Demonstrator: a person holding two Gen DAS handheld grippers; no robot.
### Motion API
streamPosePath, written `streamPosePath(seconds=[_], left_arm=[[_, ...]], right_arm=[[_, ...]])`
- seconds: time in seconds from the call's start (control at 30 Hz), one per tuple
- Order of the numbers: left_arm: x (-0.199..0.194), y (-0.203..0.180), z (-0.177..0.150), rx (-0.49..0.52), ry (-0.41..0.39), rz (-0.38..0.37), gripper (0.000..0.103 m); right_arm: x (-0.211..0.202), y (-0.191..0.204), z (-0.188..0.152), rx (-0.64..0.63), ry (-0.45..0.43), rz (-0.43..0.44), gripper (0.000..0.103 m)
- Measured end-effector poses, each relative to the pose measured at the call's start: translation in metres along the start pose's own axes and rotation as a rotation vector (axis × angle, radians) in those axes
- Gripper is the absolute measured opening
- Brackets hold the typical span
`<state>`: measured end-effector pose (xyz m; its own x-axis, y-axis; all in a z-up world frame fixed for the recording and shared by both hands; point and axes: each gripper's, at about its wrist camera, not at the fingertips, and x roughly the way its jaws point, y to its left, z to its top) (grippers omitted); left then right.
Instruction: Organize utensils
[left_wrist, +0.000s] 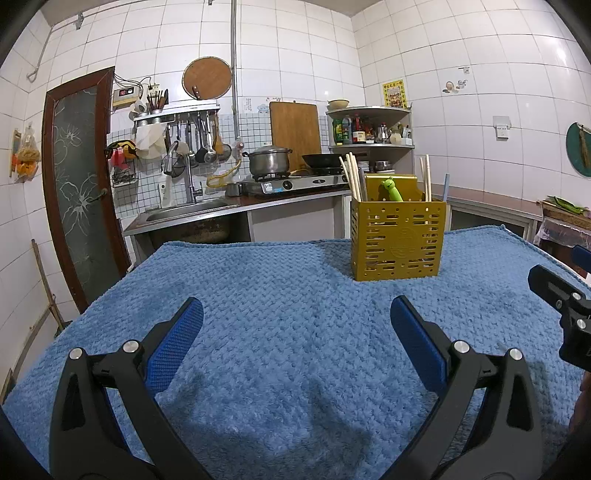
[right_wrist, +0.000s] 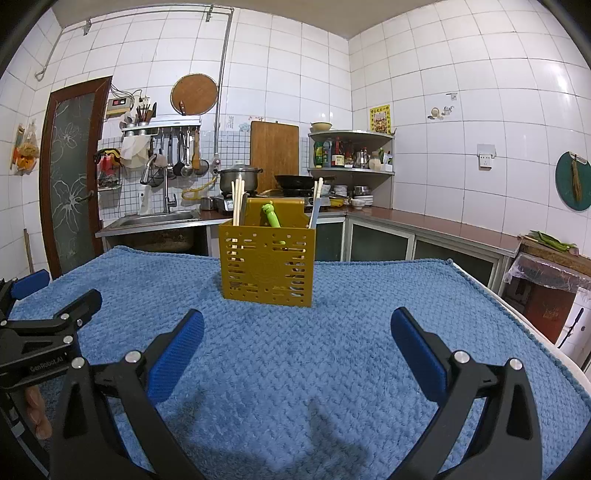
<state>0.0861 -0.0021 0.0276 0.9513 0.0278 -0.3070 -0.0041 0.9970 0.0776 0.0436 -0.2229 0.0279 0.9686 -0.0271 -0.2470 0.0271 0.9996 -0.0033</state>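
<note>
Mustard-yellow utensil holder (right_wrist: 266, 261) stands on the blue-towelled desk (right_wrist: 332, 350) straight ahead of the right claw (right_wrist: 297, 354) and ahead-right of the left claw (left_wrist: 295, 347), both spread and empty, chopsticks (right_wrist: 238, 201) and green utensil (right_wrist: 272, 217) already inside, so sorting looks finished or barely begun; any next move needs a reach forward.

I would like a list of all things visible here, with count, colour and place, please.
caddy: one, mustard yellow, on the towel, far centre
chopsticks: several, pale wood, upright in the caddy
frog-top utensil: one, green, in the caddy
towel: one, blue, covering the table
pot: one, steel, on the stove
wok: one, black, on the stove
left gripper: open, empty
right gripper: open, empty
</note>
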Motion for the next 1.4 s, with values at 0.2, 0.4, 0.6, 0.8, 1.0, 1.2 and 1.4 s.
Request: streamPosePath(seconds=[0.2, 0.4, 0.6, 0.8, 1.0, 1.2, 1.4], left_arm=[[0.0004, 0.0006, -0.0009, -0.003, 0.002, 0.003, 0.098], [-0.0008, 0.0022, -0.0017, -0.001, 0.002, 0.005, 0.098], [-0.0001, 0.0026, -0.0016, -0.005, 0.008, 0.003, 0.098], [-0.0002, 0.003, -0.0016, -0.005, 0.008, 0.003, 0.098], [0.0012, 0.0025, -0.0012, -0.006, 0.011, 0.0, 0.098], [0.0013, 0.0025, -0.0014, -0.005, 0.011, 0.0, 0.098], [0.0011, 0.0028, -0.0013, -0.008, 0.01, -0.001, 0.098]], right_arm=[[-0.0002, -0.0003, 0.0003, 0.0, 0.0, 0.001, 0.099], [-0.0003, -0.0003, 0.0, 0.0, 0.0, 0.0, 0.099], [-0.0005, 0.0003, -0.001, -0.001, 0.0, -0.001, 0.099], [0.0, 0.0002, -0.001, -0.001, -0.001, -0.002, 0.099], [-0.0006, -0.0005, -0.0008, 0.003, -0.004, -0.002, 0.099], [-0.0012, -0.0006, -0.001, 0.002, -0.006, -0.003, 0.099], [-0.0012, -0.0011, -0.0009, 0.004, -0.003, -0.002, 0.099]])
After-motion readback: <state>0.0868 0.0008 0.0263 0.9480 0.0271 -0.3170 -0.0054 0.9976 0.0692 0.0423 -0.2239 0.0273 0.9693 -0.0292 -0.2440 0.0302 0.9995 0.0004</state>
